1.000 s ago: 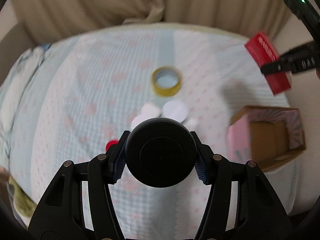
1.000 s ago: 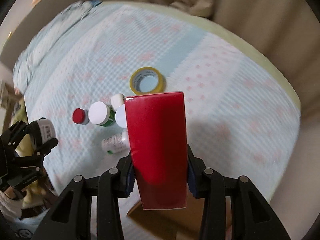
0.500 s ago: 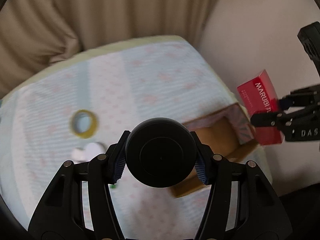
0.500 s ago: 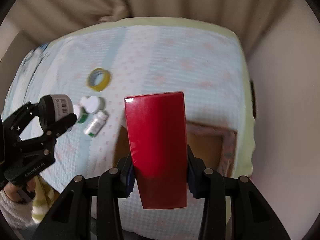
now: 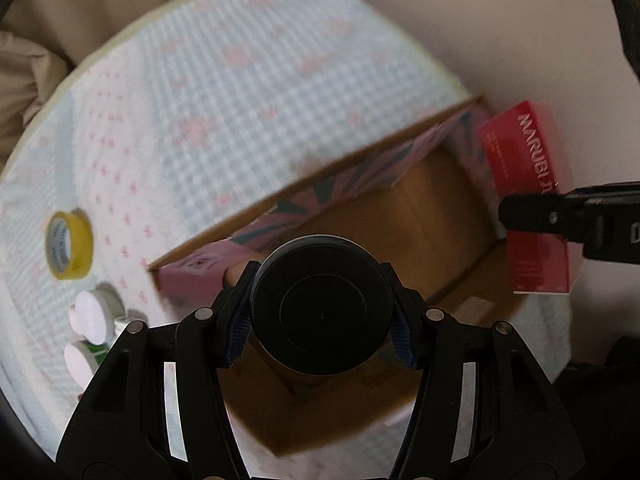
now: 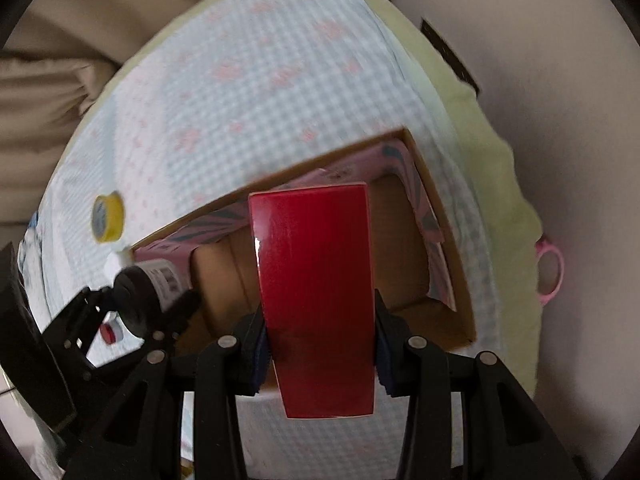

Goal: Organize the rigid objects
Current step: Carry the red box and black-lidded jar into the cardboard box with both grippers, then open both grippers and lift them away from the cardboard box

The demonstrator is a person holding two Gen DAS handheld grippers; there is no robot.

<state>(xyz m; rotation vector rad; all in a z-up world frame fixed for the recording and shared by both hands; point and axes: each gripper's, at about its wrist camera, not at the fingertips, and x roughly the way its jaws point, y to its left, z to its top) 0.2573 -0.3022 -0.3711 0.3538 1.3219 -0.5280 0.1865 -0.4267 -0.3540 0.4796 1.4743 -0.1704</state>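
Black plastic fingers of the left gripper (image 5: 322, 316) are clamped on a black jar (image 5: 322, 306), pads pressed to its round sides, the flat end facing the camera; in the right wrist view the jar (image 6: 150, 292) shows a white barcode label on its side. It hangs over the near left part of an open cardboard box (image 5: 440, 216), whose flaps are pink-patterned and whose floor is bare brown. The right gripper (image 6: 318, 344) is closed on a red carton (image 6: 316, 292), gripped by its long sides near the lower end, and held above the box (image 6: 404, 248) interior; from the left wrist view the carton (image 5: 528, 184) sits at the box's right edge with white lettering on its face. Both items are in the air above the box. The box rests on a blue-checked cloth (image 5: 240, 92) with pink marks. Left of the box lie a yellow tape roll (image 5: 70, 244) and a cluster of white-capped bottles (image 5: 94, 320). A small red cap (image 6: 109, 332) shows behind the left gripper in the right wrist view.
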